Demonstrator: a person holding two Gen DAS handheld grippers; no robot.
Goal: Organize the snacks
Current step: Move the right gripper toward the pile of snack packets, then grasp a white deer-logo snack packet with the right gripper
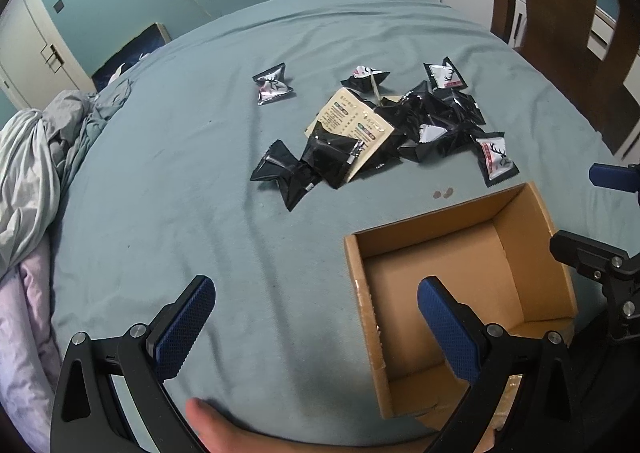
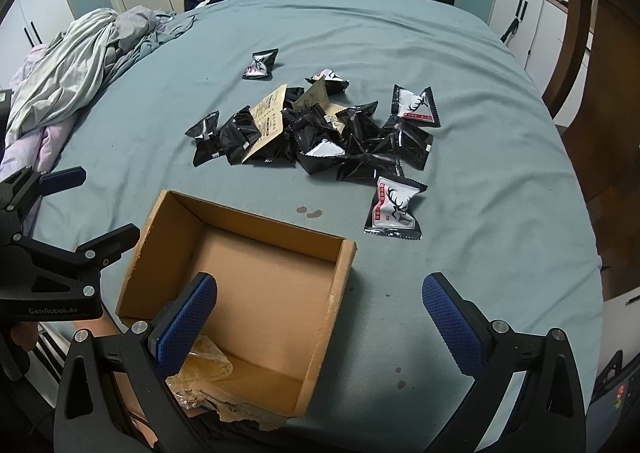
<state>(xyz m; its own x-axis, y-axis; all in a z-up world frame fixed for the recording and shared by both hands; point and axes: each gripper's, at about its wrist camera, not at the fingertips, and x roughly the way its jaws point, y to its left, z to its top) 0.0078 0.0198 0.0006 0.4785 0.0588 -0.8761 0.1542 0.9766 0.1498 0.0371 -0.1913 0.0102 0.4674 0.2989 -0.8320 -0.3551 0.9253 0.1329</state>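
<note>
Both grippers hang over the near edge of a bed spread with a teal sheet (image 2: 480, 53), jaws spread wide and holding nothing: the left gripper (image 1: 316, 327) to one side of the single open cardboard box (image 2: 344, 277), the right gripper (image 2: 320, 327) to the other. The box has no packets inside. Beyond it lies a heap of black snack packets (image 2: 332, 133), a dozen or more, too overlapped to count exactly. One packet (image 2: 261, 64) sits apart at the far left, another, the deer-print packet (image 2: 394, 207), lies nearest the box. Two tan paper sheets (image 2: 270, 121) poke from the heap. Crumpled bedding (image 2: 80, 61) is bunched at the left.
</note>
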